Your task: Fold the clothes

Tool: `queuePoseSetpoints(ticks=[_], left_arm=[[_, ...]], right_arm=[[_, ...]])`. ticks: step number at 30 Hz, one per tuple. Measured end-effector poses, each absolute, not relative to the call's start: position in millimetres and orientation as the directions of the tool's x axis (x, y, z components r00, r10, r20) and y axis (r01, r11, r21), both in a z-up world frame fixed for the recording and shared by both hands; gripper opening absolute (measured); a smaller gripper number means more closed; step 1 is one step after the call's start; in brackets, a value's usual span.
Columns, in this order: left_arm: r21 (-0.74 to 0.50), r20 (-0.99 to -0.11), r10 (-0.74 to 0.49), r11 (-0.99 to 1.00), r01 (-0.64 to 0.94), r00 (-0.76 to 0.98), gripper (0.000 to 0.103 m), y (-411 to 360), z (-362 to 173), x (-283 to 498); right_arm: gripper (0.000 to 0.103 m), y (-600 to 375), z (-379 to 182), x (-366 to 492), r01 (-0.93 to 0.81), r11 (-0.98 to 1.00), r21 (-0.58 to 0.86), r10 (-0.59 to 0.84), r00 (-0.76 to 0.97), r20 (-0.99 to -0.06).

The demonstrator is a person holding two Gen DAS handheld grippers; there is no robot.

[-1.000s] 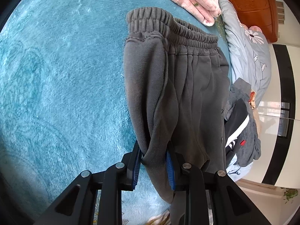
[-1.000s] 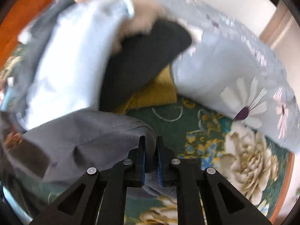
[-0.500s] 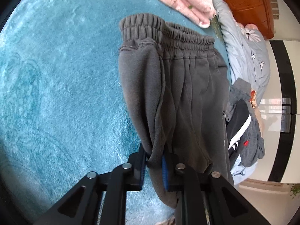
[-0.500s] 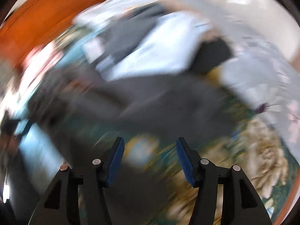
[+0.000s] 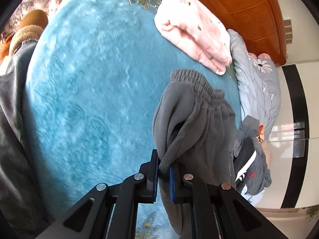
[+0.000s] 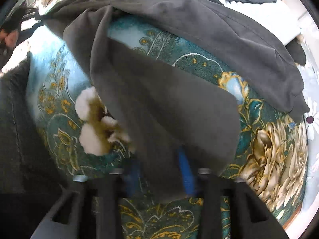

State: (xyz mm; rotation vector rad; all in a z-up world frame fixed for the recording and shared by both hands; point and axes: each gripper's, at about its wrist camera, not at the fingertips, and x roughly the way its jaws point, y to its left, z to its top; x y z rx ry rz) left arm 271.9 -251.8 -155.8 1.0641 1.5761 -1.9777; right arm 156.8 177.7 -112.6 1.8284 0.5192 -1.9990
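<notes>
A bed carries everything, spread with a plush teal blanket that fills the left and centre of the left wrist view. On it, in the upper right, lies a folded pink fleece; grey sweatpants rest just below that. At the right edge lie a pale blue flowered quilt and a heap of dark clothes. In the right wrist view the blanket's border shows green with gold flowers.

no readable text, labels, brands, numbers in either view
</notes>
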Motion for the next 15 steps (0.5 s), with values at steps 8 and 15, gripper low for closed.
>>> queuePoseSetpoints(ticks=[8, 15], left_arm=[[-0.726, -0.683, 0.177, -0.261, 0.635, -0.708, 0.01, -250, -169, 285], [-0.723, -0.688, 0.197, -0.267, 0.637, -0.698, 0.01, -244, -186, 291]], right_arm=[[0.011, 219, -41, 120, 0.359, -0.803, 0.475, -0.52, -0.036, -0.853], [0.011, 258, -110, 66, 0.192, -0.958, 0.213, -0.23, -0.07, -0.971]])
